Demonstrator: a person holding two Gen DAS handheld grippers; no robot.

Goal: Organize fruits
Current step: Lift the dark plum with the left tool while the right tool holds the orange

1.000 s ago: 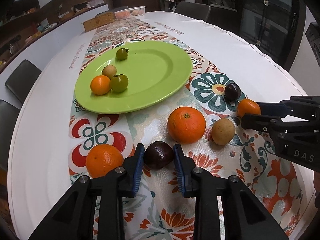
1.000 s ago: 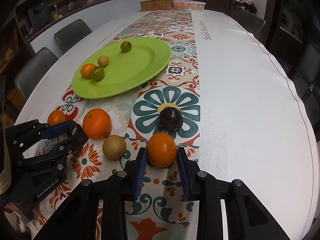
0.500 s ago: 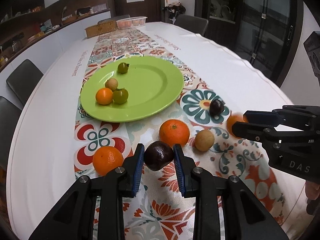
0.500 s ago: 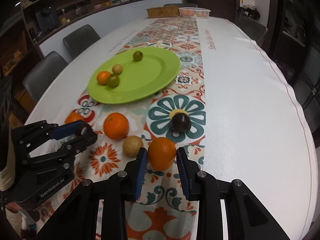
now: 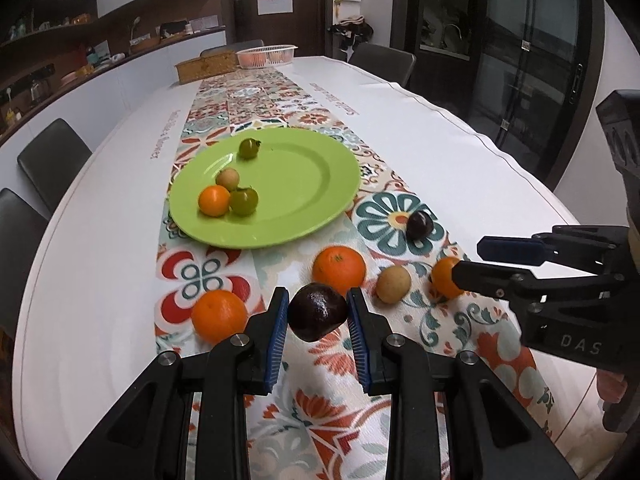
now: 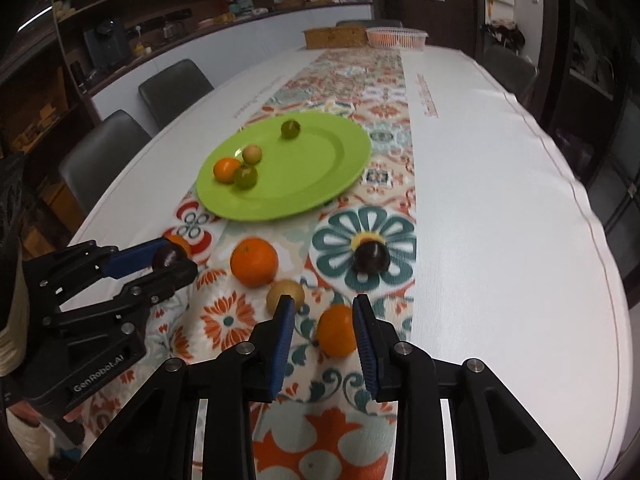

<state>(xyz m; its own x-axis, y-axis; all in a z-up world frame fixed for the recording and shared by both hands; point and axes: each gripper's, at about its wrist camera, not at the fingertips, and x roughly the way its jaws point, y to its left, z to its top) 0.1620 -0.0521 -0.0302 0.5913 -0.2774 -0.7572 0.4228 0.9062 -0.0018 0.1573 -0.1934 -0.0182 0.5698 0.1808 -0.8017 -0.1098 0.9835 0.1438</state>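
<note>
My left gripper [image 5: 318,312] is shut on a dark purple fruit [image 5: 317,312] and holds it above the patterned runner. My right gripper [image 6: 322,326] is open; a small orange [image 6: 337,330] rests on the cloth between its fingers, close to the right one. In the left wrist view that orange [image 5: 443,276] shows behind the right gripper's fingers [image 5: 508,280]. A green plate [image 5: 304,196] ahead holds an orange fruit [image 5: 214,200], a tan fruit [image 5: 227,178] and two green fruits [image 5: 243,200].
On the runner lie a big orange [image 5: 339,270], another orange [image 5: 219,315], a tan fruit [image 5: 393,283] and a second dark fruit [image 5: 419,225]. A white basket [image 5: 265,56] and a woven box [image 5: 206,67] stand at the far end. Chairs [image 5: 52,160] line the left side.
My left gripper has lifted the dark fruit off the cloth and drawn back. My right gripper has opened and the small orange now rests on the cloth.
</note>
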